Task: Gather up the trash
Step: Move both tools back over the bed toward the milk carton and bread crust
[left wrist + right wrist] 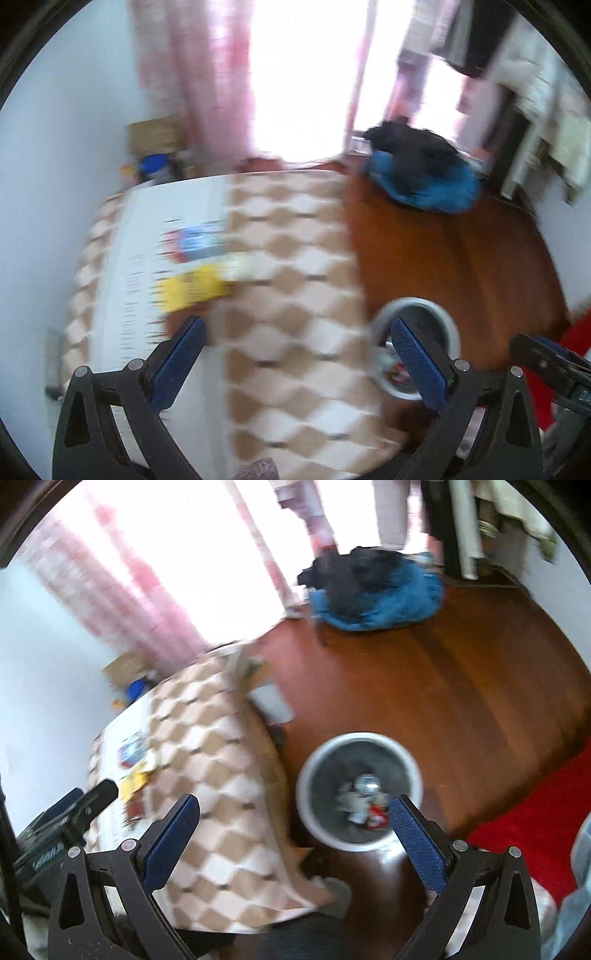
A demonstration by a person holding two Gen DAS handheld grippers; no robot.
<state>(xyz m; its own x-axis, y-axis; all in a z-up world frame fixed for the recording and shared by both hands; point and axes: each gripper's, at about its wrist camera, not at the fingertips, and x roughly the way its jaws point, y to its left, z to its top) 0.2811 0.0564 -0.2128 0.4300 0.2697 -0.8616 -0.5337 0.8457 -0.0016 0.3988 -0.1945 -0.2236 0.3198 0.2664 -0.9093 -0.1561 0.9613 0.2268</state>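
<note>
1. Right gripper (295, 823) is spread wide with nothing between its blue pads; it hangs above the floor, looking down between table edge and bin.
2. Left gripper (295, 350) is likewise spread and empty, poised over the checkered tablecloth (295, 266).
3. Just beyond the right gripper sits the grey trash bin (321, 760) on the wooden floor, beside the table. Inside it: a can (366, 783) and crumpled wrappers (375, 814), so some collecting looks done.
4. On the table, blurred, a yellow packet (192, 288) and a blue-and-red packet (195, 242) lie by a white sheet (177, 206); if they are trash, they remain.
5. Farther off, a blue-and-black heap (376, 590) lies on the floor near the pink curtains (207, 74).
</note>
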